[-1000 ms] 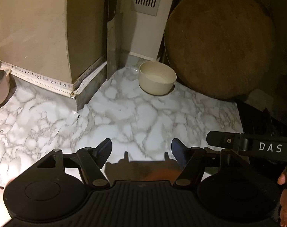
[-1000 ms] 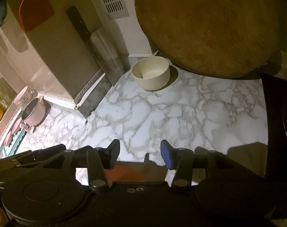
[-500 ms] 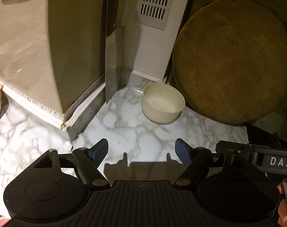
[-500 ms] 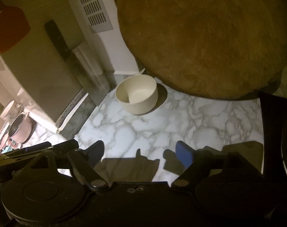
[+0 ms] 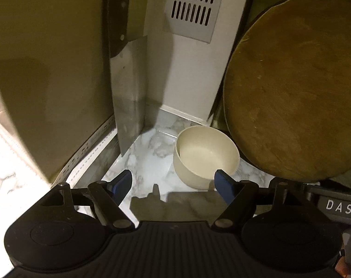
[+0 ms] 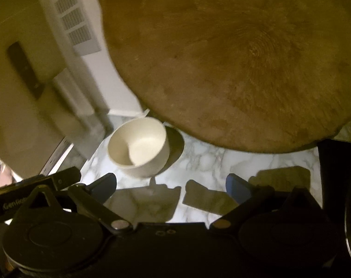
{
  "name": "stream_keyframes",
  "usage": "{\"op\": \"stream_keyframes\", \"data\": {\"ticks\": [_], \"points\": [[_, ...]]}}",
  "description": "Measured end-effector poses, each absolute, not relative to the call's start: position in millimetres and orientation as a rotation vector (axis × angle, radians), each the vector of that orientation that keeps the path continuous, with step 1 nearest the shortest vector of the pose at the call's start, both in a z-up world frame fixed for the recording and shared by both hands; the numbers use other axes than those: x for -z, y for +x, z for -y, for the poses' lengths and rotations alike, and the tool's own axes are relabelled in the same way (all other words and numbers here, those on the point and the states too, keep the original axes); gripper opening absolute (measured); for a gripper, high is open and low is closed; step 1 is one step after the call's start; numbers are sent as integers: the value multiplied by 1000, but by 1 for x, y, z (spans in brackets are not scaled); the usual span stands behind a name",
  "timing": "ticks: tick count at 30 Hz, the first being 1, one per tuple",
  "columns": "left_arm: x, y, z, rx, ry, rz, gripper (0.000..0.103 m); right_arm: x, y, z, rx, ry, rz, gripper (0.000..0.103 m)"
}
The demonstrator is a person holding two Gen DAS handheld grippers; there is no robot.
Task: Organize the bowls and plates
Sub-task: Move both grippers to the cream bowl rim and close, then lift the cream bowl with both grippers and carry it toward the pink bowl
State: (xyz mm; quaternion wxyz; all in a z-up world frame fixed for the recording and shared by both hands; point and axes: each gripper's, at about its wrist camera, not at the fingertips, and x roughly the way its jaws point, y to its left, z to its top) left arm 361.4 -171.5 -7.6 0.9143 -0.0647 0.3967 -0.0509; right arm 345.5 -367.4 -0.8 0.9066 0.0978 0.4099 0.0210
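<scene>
A cream bowl (image 5: 206,156) stands upright on the marble counter in the back corner, beside the round wooden board. It also shows in the right wrist view (image 6: 139,147). My left gripper (image 5: 173,183) is open and empty, its right fingertip (image 5: 222,183) just in front of the bowl's near wall. My right gripper (image 6: 170,186) is open wide and empty, a short way in front of the bowl and to its right.
A large round wooden board (image 5: 293,88) leans against the back wall right of the bowl. A cleaver (image 5: 126,85) hangs blade-down on the left wall. A white vented panel (image 5: 194,7) fills the corner. The marble counter (image 6: 221,162) lies below both grippers.
Both grippers moved forward toward the bowl, which now looks larger and closer. The right gripper's fingers opened wider.
</scene>
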Motion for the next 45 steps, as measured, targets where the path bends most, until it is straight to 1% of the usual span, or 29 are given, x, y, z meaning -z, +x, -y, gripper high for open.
{"op": "stream_keyframes", "data": {"ticks": [3, 11, 17, 20, 22, 26, 29, 30, 31, 33, 35, 36, 37, 38, 39, 40, 43, 45], "points": [[16, 377, 174, 79, -135, -834, 78, 5, 362, 369, -28, 216, -842, 99], [39, 410, 176, 41, -133, -880, 78, 25, 398, 375, 20, 284, -887, 93], [54, 430, 178, 28, -132, -896, 78, 34, 417, 372, 39, 284, -893, 87], [60, 437, 179, 28, -130, -899, 78, 40, 421, 371, 40, 302, -899, 81], [62, 439, 180, 35, -135, -905, 78, 45, 423, 370, 36, 304, -912, 75], [66, 445, 182, 34, -146, -913, 77, 52, 426, 370, 47, 317, -923, 72], [67, 448, 186, 31, -143, -910, 77, 59, 432, 370, 55, 339, -935, 62], [66, 448, 187, 32, -143, -908, 75, 60, 434, 370, 53, 349, -941, 57], [67, 450, 187, 34, -144, -909, 68, 62, 435, 370, 47, 360, -945, 53], [69, 453, 188, 38, -152, -920, 61, 61, 435, 369, 38, 362, -947, 49], [71, 457, 188, 34, -165, -930, 52, 61, 436, 366, 31, 363, -947, 44], [72, 459, 188, 39, -166, -935, 41, 62, 437, 366, 25, 365, -948, 39], [73, 460, 189, 48, -166, -939, 34, 62, 437, 365, 18, 366, -951, 35], [74, 461, 190, 55, -166, -942, 32, 62, 437, 365, 13, 366, -953, 34], [74, 461, 191, 61, -166, -939, 30, 62, 438, 364, 9, 367, -953, 31], [73, 460, 192, 70, -161, -932, 25, 62, 439, 364, 5, 368, -954, 27], [73, 460, 194, 89, -152, -934, 12, 62, 440, 361, -18, 365, -953, 18], [73, 458, 196, 95, -148, -940, 10, 61, 440, 359, -22, 353, -953, 14]]}}
